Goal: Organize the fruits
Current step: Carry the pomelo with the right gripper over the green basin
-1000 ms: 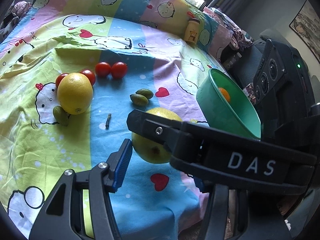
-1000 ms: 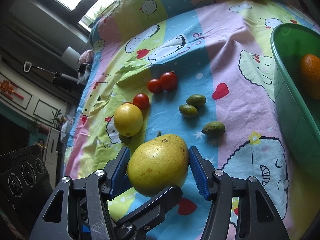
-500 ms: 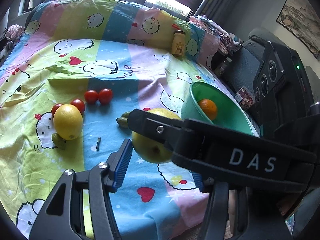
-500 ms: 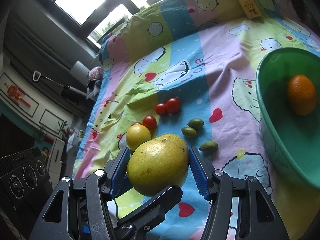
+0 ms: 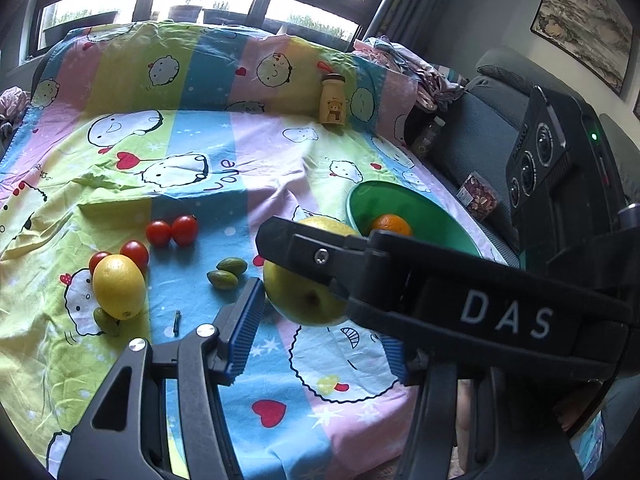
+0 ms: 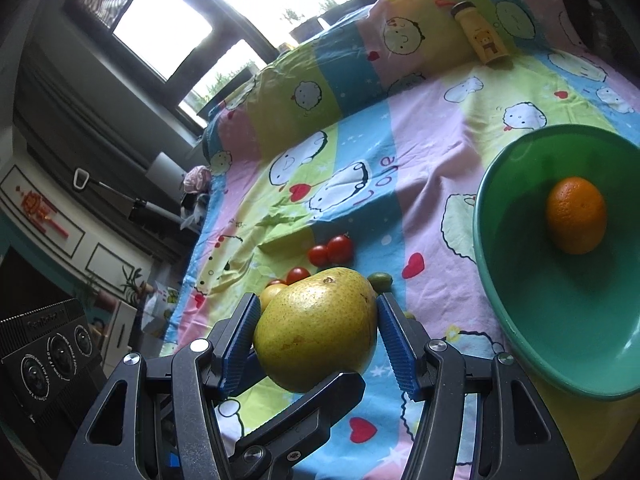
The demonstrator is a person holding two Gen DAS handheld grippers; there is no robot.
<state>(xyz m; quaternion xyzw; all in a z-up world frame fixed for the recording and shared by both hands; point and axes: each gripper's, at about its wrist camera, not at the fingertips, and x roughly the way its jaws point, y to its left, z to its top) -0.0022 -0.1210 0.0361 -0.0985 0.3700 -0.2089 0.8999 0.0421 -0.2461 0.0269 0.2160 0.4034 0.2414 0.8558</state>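
My right gripper [image 6: 316, 340] is shut on a large yellow-green pear [image 6: 316, 330] and holds it well above the bed, left of the green bowl [image 6: 520, 320]. An orange [image 6: 576, 220] lies in the bowl. In the left wrist view the pear [image 5: 308, 292] and the right gripper's arm cross in front of my left gripper [image 5: 320, 340], which is open and empty. The bowl [image 5: 432, 220] with the orange [image 5: 390, 225] sits at the right. On the sheet lie a lemon [image 5: 119, 286], several red tomatoes [image 5: 172, 231] and small green fruits [image 5: 226, 274].
A yellow bear bottle [image 5: 332, 100] stands at the back of the cartoon sheet [image 5: 192, 152]. A small dark stem [image 5: 176, 322] lies near the lemon. A grey sofa [image 5: 472, 136] and a snack packet [image 5: 478, 196] are beyond the bed's right edge.
Both grippers have risen and pulled back from the bed; the fruits look smaller. The pear has been lifted higher. The bowl and orange now show more fully.
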